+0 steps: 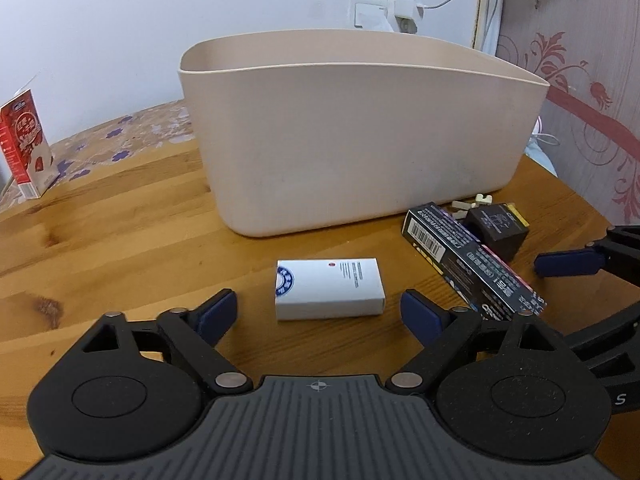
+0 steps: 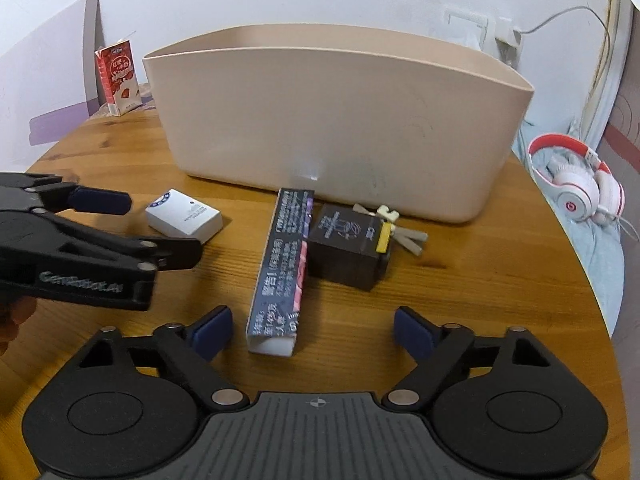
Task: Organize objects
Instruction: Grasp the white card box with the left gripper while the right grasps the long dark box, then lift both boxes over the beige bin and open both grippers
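While both tools hover over the wooden table (image 1: 120, 248), the left gripper (image 1: 318, 314) is spread wide, gripping nothing (white box (image 1: 329, 294) at twelve o'clock). The right gripper (image 2: 312, 330), likewise splayed and empty-handed, frames the long dark carton (image 2: 280, 268); beige bin (image 2: 340, 128) beyond.

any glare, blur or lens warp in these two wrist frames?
Left wrist: sharp, fisheye bows the beige bin rim, dark vignette corners. Right wrist: small bright glare spot low on the bin wall, long black box print slightly soft, table edge curves strongly.
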A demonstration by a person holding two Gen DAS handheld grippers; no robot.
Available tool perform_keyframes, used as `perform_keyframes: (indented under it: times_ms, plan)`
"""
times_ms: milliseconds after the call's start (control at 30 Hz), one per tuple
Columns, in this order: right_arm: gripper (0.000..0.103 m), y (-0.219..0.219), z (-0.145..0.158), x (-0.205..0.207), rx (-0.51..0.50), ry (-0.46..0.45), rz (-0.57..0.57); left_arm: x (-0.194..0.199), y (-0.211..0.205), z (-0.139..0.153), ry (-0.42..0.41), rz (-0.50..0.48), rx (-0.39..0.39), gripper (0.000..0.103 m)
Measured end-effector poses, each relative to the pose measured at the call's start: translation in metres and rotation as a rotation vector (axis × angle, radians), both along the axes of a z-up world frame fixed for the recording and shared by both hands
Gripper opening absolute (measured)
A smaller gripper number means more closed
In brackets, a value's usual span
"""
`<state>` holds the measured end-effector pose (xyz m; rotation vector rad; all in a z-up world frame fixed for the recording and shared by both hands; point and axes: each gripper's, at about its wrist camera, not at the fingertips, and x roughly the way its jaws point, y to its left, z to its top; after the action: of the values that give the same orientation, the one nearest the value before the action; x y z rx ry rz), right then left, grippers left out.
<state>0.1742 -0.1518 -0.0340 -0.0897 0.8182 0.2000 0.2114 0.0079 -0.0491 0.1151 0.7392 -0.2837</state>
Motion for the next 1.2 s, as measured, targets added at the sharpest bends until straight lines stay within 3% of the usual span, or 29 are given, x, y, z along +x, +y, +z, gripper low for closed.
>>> perform_keyframes:
  times_ms: [33,67,100,133,167,433,1200]
  plan:
    - [0.076,0.000,0.001,0.000,-0.001,-0.006,0.004,0.001,-0.001,-0.001,0.005,0.003,0.004,0.070]
    - [0.066,0.000,0.001,-0.001,0.001,-0.011,0.008,0.002,-0.002,-0.001,0.005,0.008,0.010,0.068]
    - [0.054,0.000,0.002,-0.001,0.001,-0.016,0.009,0.002,-0.002,0.000,0.003,0.012,0.011,0.060]
    - [0.047,0.000,0.003,-0.002,0.003,-0.020,0.009,0.002,-0.002,0.001,0.005,0.010,0.001,0.060]
    - [0.028,0.000,0.004,-0.002,0.005,-0.021,0.011,0.001,-0.002,0.002,0.009,0.011,0.000,0.060]
    - [0.022,0.000,0.008,-0.011,0.018,-0.017,0.040,-0.008,0.002,0.007,0.017,0.019,-0.002,0.059]
    - [0.022,-0.023,0.058,-0.070,0.066,-0.144,0.045,-0.062,0.005,0.065,-0.096,0.024,-0.019,0.059]
